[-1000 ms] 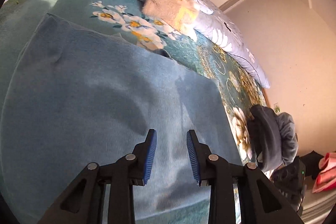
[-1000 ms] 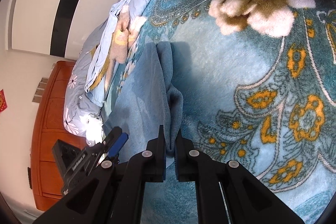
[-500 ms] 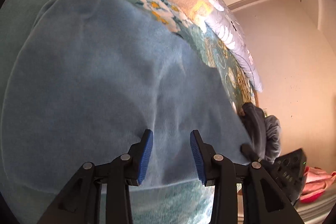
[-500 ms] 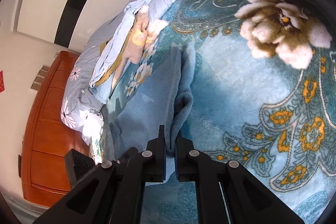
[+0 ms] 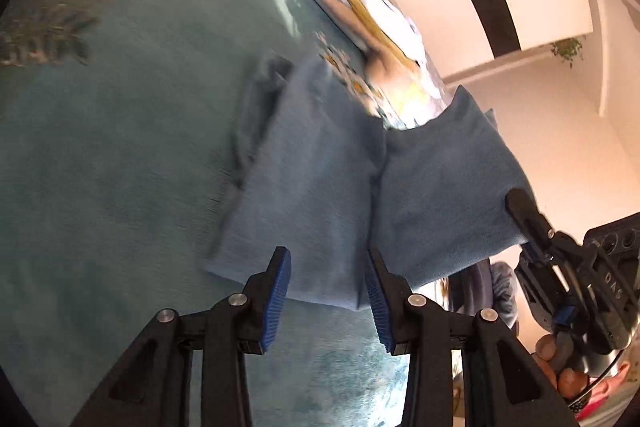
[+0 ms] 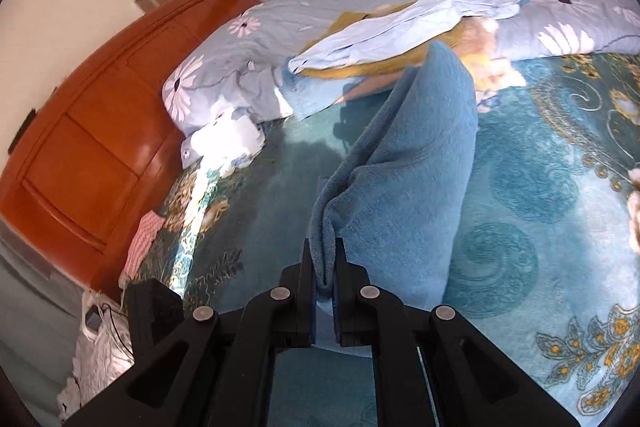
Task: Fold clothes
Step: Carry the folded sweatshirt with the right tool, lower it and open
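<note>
Here, on the bed, the blue garment stretches away from both tools, one edge lifted by the right gripper, fingers clamped on it; the left gripper hovers alongside, fingers apart. A second ago it lay flat.

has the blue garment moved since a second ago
Yes. The right gripper has lifted one edge of the blue garment off the floral blanket, folding it toward the pillows.
</note>
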Demonstrator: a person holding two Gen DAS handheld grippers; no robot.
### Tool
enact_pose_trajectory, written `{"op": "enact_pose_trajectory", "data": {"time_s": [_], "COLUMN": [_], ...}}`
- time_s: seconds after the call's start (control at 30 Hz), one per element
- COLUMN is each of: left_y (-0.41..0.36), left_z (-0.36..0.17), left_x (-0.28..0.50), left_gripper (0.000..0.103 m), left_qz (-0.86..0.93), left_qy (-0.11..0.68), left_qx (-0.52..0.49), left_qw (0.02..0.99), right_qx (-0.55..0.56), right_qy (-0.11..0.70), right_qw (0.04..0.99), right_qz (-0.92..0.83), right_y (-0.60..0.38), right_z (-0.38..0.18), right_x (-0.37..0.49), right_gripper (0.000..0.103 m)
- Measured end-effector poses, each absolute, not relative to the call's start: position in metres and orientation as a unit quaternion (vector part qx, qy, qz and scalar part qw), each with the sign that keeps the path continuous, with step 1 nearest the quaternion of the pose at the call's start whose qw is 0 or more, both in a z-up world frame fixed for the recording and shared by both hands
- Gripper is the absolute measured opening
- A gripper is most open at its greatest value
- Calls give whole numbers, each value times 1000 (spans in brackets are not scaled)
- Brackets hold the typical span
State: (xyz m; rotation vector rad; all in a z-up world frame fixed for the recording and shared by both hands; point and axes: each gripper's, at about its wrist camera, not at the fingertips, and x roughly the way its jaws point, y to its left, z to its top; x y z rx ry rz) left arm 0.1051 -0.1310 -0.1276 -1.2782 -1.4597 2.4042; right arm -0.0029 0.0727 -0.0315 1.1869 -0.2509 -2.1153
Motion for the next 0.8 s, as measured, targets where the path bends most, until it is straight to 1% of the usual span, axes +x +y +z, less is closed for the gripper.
{"op": "enact_pose_trajectory", "data": {"time_s": [0.1, 0.23, 0.4, 0.43, 0.5, 0.53, 0.6, 0.67, 0.73, 0.8], "left_y": [-161, -187, -181, -180, -180, -179, -176, -171, -167, -162], "left_z": [-132, -140, -144, -145, -145, -142, -138, -136, -134, -132], "left_x": [126, 147, 142, 141, 138, 132, 121, 111, 101, 91], "left_gripper": [43, 43, 45, 46, 46, 46, 49, 53, 54, 58], "left_qz": [772, 762, 755, 754, 754, 756, 760, 763, 767, 770], "left_qy": [-487, -502, -511, -513, -513, -510, -504, -496, -488, -479], "left_qx": [-409, -406, -409, -410, -411, -411, -411, -414, -417, -421], "left_qw": [-7, -38, -26, -23, -14, -7, 3, 7, 10, 14], "right_qx": [486, 520, 532, 533, 536, 537, 537, 539, 529, 515], "right_qy": [-51, -15, 4, 5, 13, 17, 21, 17, 29, 33], "right_qw": [352, 364, 357, 357, 355, 356, 370, 396, 414, 404], "right_qz": [-799, -773, -768, -767, -765, -764, -758, -743, -740, -755], "right_y": [33, 4, -3, -4, -6, -7, -9, -10, -6, 7], "right_z": [-64, -103, -114, -115, -116, -117, -117, -116, -112, -107], "right_x": [5, 21, 26, 26, 27, 28, 32, 37, 46, 52], "right_gripper": [6, 6, 7, 9, 9, 11, 21, 38, 40, 40]}}
